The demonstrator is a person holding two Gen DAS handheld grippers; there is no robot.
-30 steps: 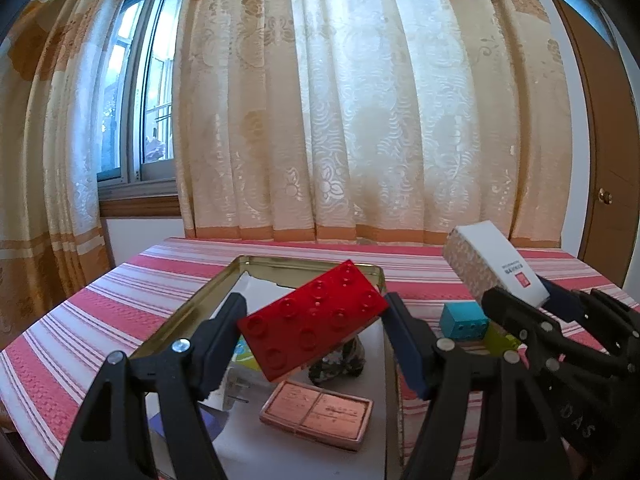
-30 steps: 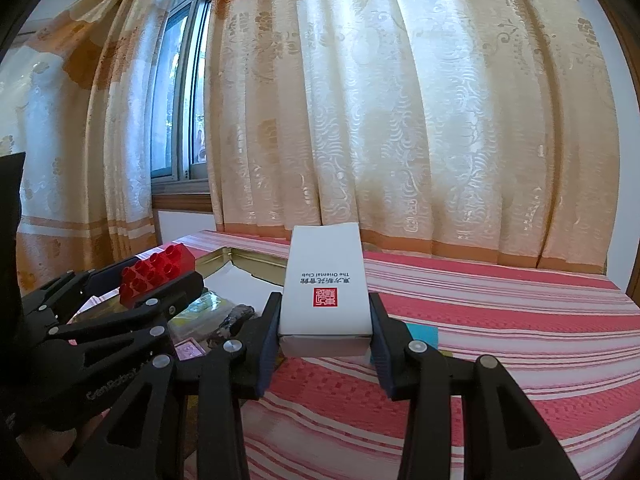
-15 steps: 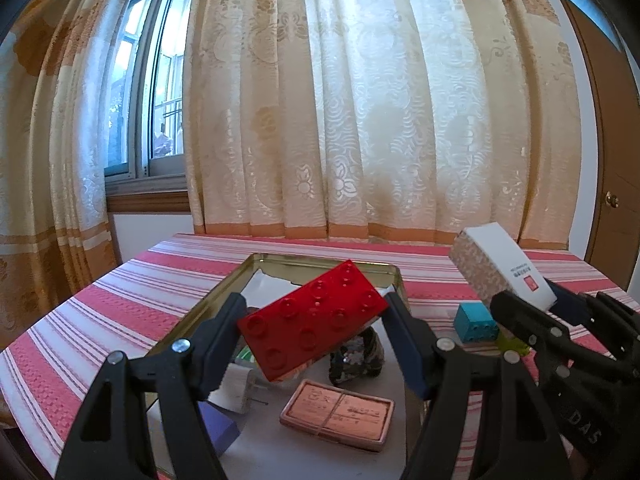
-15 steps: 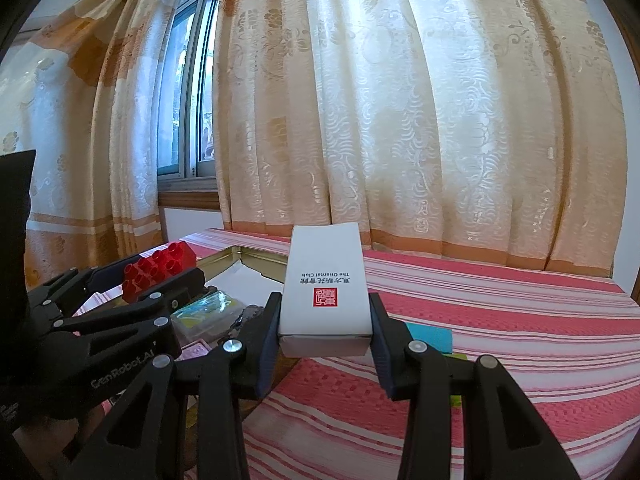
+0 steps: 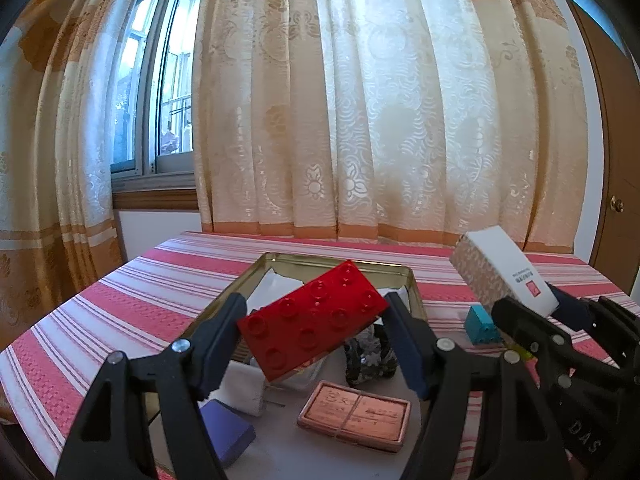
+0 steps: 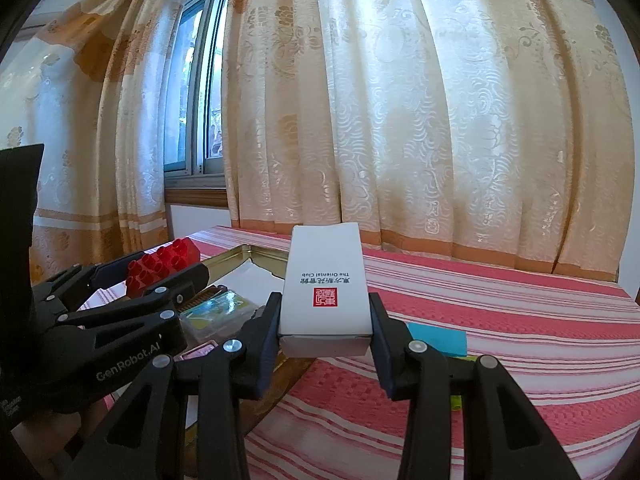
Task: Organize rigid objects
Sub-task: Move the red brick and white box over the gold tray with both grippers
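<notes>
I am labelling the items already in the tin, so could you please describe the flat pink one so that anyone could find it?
On the striped table sits a shallow gold metal tray. At its near end, just below the red brick held by the left gripper, lies the pink tin. It alone is flat, copper-pink and embossed, unlike the purple block and white plug to its left.

Cream-and-gold curtains (image 5: 360, 120) across the back; daylit window (image 5: 160, 92) at ten o'clock; brown door (image 5: 620, 184) at three; red-striped tablecloth (image 6: 500, 320) below.
</notes>
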